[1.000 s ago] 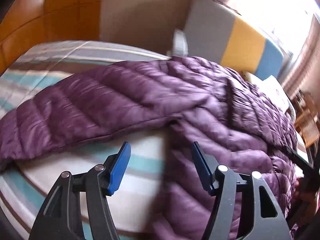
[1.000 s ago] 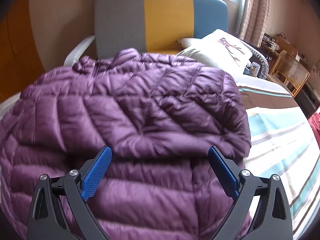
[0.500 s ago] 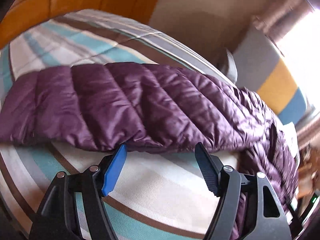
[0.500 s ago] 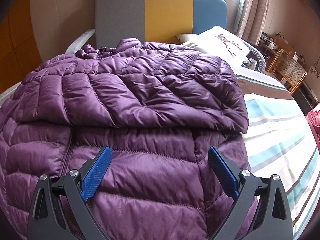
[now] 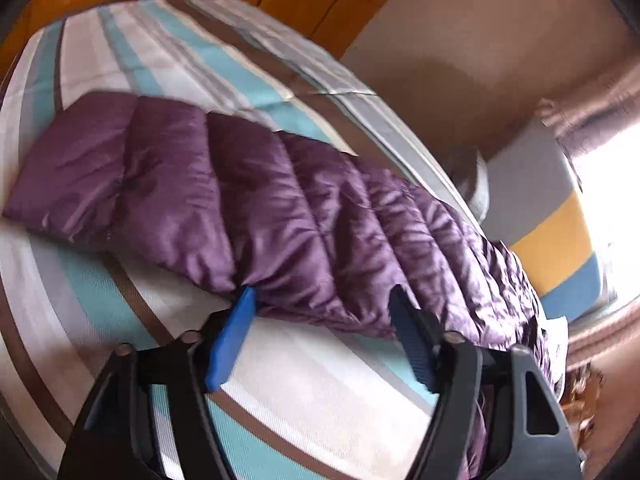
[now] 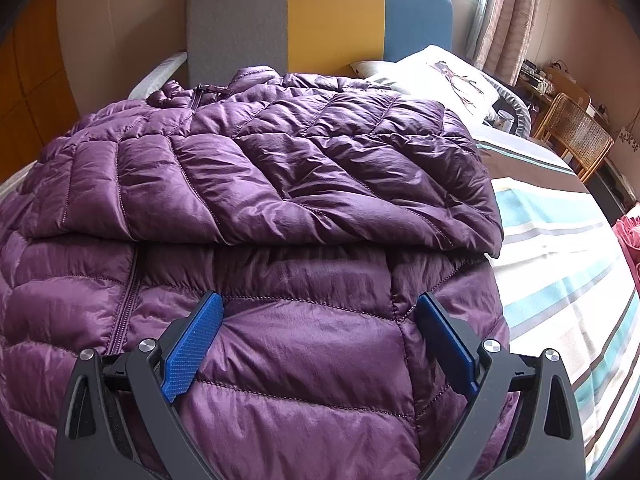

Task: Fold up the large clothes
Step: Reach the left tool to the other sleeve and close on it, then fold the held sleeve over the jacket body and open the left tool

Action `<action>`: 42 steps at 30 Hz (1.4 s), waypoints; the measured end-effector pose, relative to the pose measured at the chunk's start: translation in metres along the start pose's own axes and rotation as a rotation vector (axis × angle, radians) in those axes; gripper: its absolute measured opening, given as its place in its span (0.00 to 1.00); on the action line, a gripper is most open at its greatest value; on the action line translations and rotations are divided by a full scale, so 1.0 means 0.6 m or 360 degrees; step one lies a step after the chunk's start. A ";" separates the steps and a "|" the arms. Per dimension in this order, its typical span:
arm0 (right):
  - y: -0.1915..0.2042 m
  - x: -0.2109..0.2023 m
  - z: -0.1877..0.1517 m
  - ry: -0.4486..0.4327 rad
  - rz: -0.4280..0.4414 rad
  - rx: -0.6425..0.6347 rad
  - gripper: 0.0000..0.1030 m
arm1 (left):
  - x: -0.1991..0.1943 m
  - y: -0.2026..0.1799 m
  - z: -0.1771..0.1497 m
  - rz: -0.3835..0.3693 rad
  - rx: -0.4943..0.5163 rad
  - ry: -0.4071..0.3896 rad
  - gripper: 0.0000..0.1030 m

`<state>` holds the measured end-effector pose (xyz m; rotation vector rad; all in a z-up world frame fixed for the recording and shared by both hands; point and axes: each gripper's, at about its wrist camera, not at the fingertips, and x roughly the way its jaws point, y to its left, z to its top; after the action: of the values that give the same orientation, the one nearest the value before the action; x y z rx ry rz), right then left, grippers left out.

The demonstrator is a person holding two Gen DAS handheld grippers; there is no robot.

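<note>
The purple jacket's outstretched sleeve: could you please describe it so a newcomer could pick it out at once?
Start at the striped bedspread, banded in teal, white and brown. On it lies a purple quilted jacket, one sleeve already folded across its chest. The outstretched sleeve is the long puffy arm lying flat on the stripes, stitched across into fat sections.

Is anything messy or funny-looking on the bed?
One thing: the purple jacket is only half tidy. One sleeve is folded across its front, but the other sleeve sticks straight out over the striped bedspread. Nothing looks torn or spilled.
</note>
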<state>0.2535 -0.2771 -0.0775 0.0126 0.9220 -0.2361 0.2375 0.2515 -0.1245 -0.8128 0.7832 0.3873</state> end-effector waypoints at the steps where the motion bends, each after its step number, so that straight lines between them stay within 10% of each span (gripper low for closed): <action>1: 0.000 0.001 0.000 0.0002 0.0001 0.0002 0.94 | 0.007 -0.002 0.004 0.0049 0.0010 0.0003 0.39; 2: -0.001 0.001 0.000 0.0004 0.0002 0.0003 0.94 | 0.012 -0.004 0.008 0.0084 0.0027 0.0005 0.18; 8: 0.000 0.002 0.002 0.0007 0.0006 0.0008 0.94 | 0.016 -0.025 0.025 0.0111 0.0162 -0.0031 0.03; 22: -0.008 -0.024 0.056 -0.0139 -0.0011 0.0078 0.94 | -0.048 -0.246 -0.025 -0.0208 0.0819 -0.0204 0.02; 31: 0.010 0.038 0.076 0.0009 0.0021 -0.0054 0.92 | -0.046 -0.409 -0.167 -0.0485 0.1338 -0.0101 0.02; 36: -0.007 0.048 0.072 0.0031 0.0106 0.0002 0.92 | -0.032 -0.464 -0.255 -0.0715 0.1531 0.0107 0.09; 38: -0.009 0.049 0.068 0.0026 0.0119 0.0008 0.92 | -0.032 -0.467 -0.278 -0.0789 0.1560 0.0170 0.32; 42: -0.014 0.052 0.067 0.0019 0.0134 0.0011 0.92 | -0.042 -0.448 -0.304 -0.0859 0.1601 0.0242 0.42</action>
<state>0.3013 -0.2958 -0.0771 0.0591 0.9302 -0.1614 0.2921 -0.0610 -0.0511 -0.0720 0.7417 -0.5411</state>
